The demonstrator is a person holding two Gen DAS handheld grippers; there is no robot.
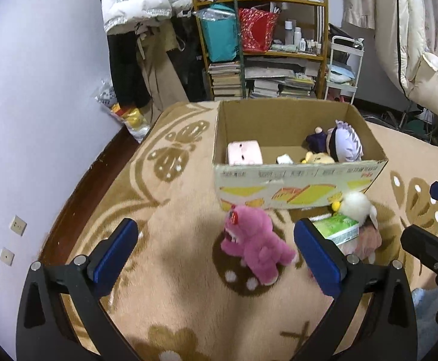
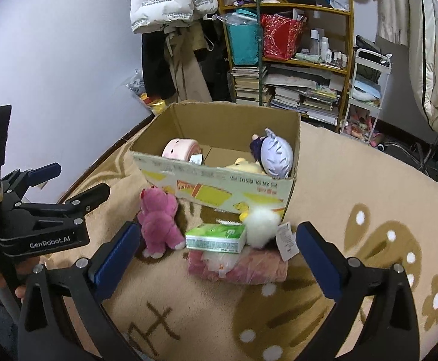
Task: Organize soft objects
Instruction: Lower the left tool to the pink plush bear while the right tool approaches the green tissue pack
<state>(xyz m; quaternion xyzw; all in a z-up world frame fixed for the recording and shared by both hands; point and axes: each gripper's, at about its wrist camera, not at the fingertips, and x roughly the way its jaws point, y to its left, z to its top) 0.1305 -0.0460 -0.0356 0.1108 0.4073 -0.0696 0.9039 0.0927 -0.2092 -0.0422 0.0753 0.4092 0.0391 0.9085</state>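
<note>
A pink plush bear [image 1: 253, 246] [image 2: 158, 219] lies on the tan blanket in front of an open cardboard box [image 1: 297, 183] [image 2: 219, 185]. Beside it are a green tissue pack [image 1: 337, 228] [image 2: 215, 237], a white fluffy plush [image 1: 355, 204] [image 2: 261, 224] and a pink wrapped bundle [image 2: 249, 266]. The box holds a pink roll-shaped plush [image 1: 244, 152] [image 2: 179, 149], a yellow plush [image 2: 247, 167] and a purple-haired doll [image 1: 343, 141] [image 2: 274, 152]. My left gripper [image 1: 215, 240] is open, just short of the bear. My right gripper [image 2: 219, 243] is open, facing the tissue pack.
The tan patterned blanket [image 2: 354, 198] covers the surface. A wooden shelf [image 1: 267, 3] of books, bags and bottles stands behind the box, with hanging jackets [image 1: 137, 0] and a white cart [image 2: 366, 90]. A purple wall [image 1: 38, 90] lies to the left.
</note>
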